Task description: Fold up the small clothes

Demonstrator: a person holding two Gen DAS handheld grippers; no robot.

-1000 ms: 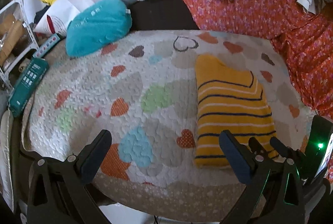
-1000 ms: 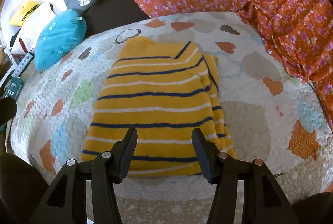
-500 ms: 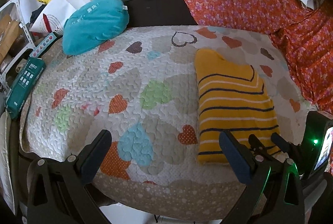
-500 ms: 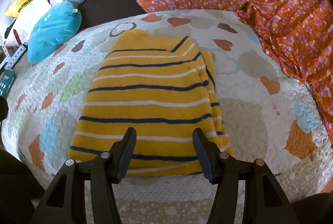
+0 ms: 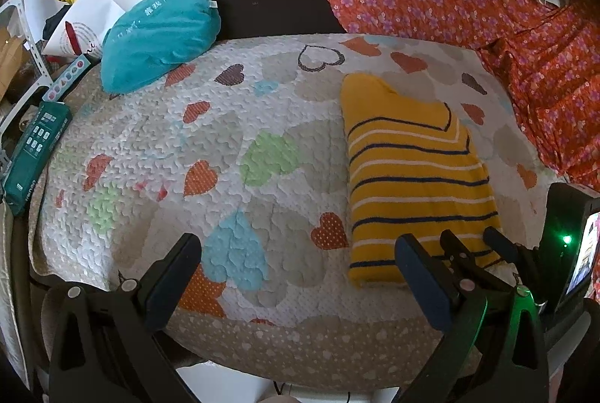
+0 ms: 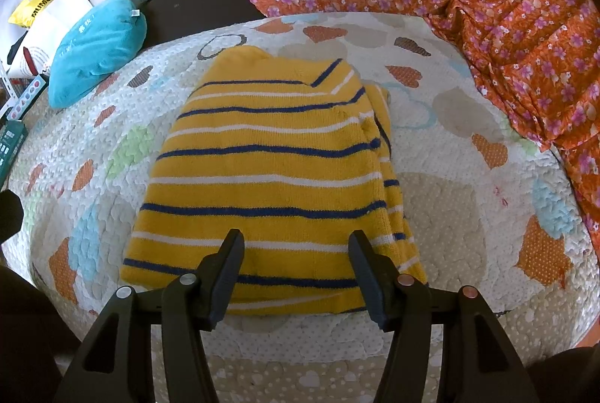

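Now, from my left wrist view, my left gripper (image 5: 296,275) hangs with its jaws spread wide and nothing between them, over the near edge of the heart-patterned quilt (image 5: 225,155); the yellow striped sweater (image 5: 412,178) lies flat on that quilt to the right of my left gripper, already folded lengthwise into a narrow panel, with the right finger (image 5: 423,283) just beside its near left corner; a teal cushion (image 5: 157,39) sits well apart at the far left, a green box (image 5: 33,155) at the quilt's left border, and my other gripper shows at the right edge of this view, at the sweater's near end;
from my right wrist view, my right gripper (image 6: 296,275) hovers above the sweater's hem (image 6: 285,286), jaws moderately apart and empty, not touching the cloth as far as I can tell; the sleeve side is tucked along the right edge, and an orange floral cloth (image 6: 487,9) is bunched beyond the quilt;
I judge the lengthwise folds done and the crosswise fold to be the step in hand; the next move calls for lowering both grippers to the hem corners, pinching all layers together, and carrying the hem up toward the collar without dragging the tucked sleeve loose
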